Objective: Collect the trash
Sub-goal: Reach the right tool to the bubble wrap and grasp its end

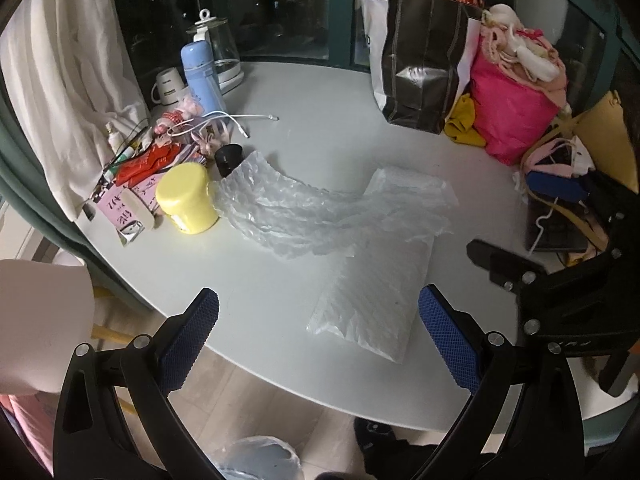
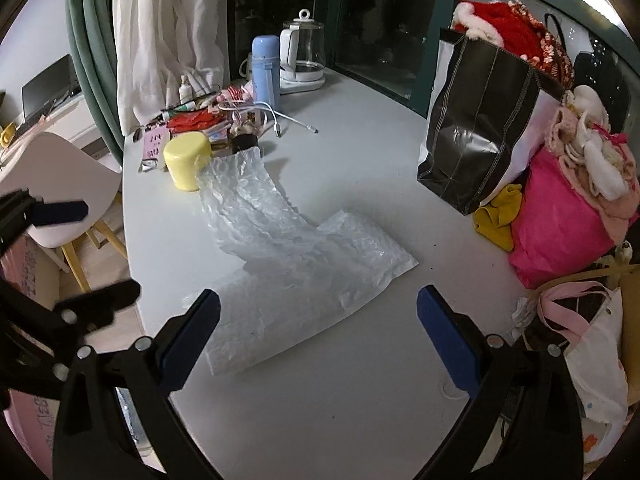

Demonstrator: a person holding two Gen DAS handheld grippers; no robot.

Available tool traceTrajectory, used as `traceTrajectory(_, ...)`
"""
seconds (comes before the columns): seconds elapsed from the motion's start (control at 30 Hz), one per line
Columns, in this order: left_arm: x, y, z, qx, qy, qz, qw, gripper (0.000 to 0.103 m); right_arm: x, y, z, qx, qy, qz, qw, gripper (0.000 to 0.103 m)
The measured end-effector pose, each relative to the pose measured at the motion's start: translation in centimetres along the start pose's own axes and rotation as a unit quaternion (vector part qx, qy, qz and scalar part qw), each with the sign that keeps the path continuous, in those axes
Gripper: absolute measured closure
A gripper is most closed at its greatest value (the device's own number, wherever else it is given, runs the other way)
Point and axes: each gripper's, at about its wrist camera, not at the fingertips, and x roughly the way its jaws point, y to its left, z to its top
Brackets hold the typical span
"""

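Note:
A long strip of clear bubble wrap (image 1: 288,208) lies across the white table, one end by a yellow jar (image 1: 187,198). It overlaps a flat white padded mailer (image 1: 376,300) near the front edge. Both show in the right wrist view: the bubble wrap (image 2: 256,208) and the mailer (image 2: 304,300). My left gripper (image 1: 318,320) is open and empty, just short of the mailer's near end. My right gripper (image 2: 318,320) is open and empty above the mailer's near corner. The right gripper also appears at the right of the left wrist view (image 1: 520,276).
Clutter at the table's left: yellow jar (image 2: 186,162), blue thermos (image 2: 265,68), kettle (image 2: 302,56), cables, papers. A black shopping bag (image 2: 480,128), pink bag (image 2: 560,216) and tote crowd the right side. A lined bin (image 1: 256,458) sits on the floor below the table edge. A white chair (image 2: 60,184) stands left.

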Motion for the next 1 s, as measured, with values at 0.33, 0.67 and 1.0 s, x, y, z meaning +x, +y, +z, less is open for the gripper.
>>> traceTrajectory(0.33,3.4,2.1,0.9,-0.007,0.021,0.005,0.9997,0.006,2.8,0.7,1.1,-0.05,0.009,0.016,0.999,0.007)
traceTrajectory(0.67,6.9,2.6,2.0,0.015,0.034,-0.01,0.9992,0.006,6.0,1.2,1.6,-0.084,0.029,0.025,0.996,0.007)
traceTrajectory(1.0,10.0,3.0,3.1,0.028,0.049,-0.028,0.998,0.006,9.3,2.0,1.7,-0.125,0.04,0.025,0.991,0.007)
